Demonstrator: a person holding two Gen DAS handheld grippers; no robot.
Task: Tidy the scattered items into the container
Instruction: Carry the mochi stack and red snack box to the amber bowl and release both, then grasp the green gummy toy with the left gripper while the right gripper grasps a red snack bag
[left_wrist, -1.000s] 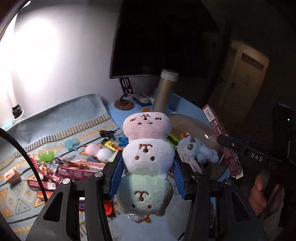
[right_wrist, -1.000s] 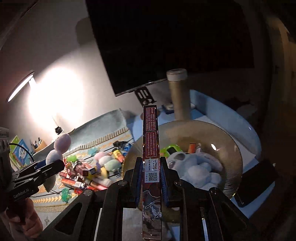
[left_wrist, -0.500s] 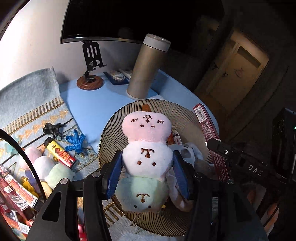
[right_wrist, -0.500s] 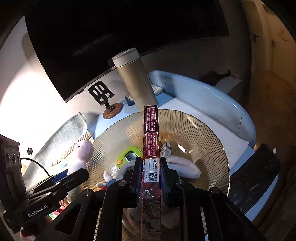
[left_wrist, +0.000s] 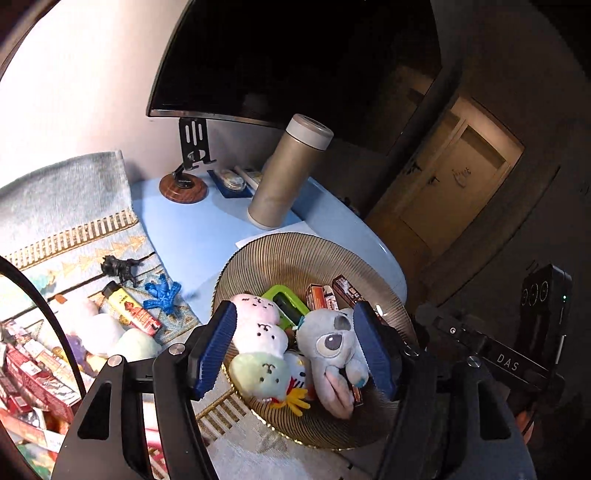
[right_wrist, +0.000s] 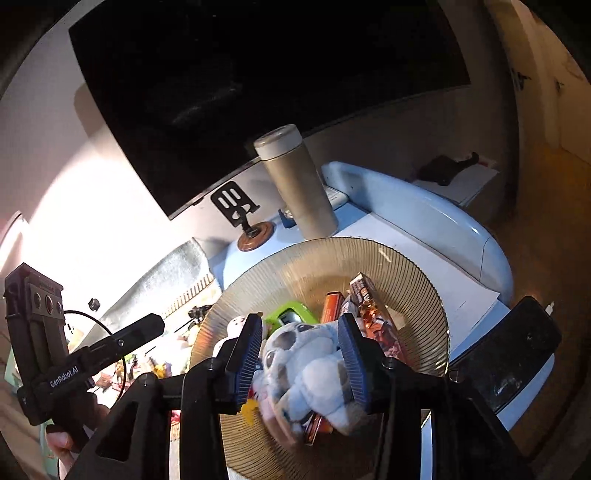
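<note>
Stacked plush (left_wrist: 258, 345) in bowl (left_wrist: 295, 254), between spread left claw (left_wrist: 295, 350) pads.

Both grippers hang side by side, angled downward. The left gripper (left_wrist: 295, 347) has its blue-padded jaws spread wide, gripping nothing. The right gripper (right_wrist: 301, 360) is likewise spread apart and empty. A hand (right_wrist: 61, 443) grips the left handle.

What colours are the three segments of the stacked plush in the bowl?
Stacked plush: pink, white, then pale green, each with brown stitching. Left wrist view shows it best.

Home desk: monitor (left_wrist: 295, 59), toys
</note>
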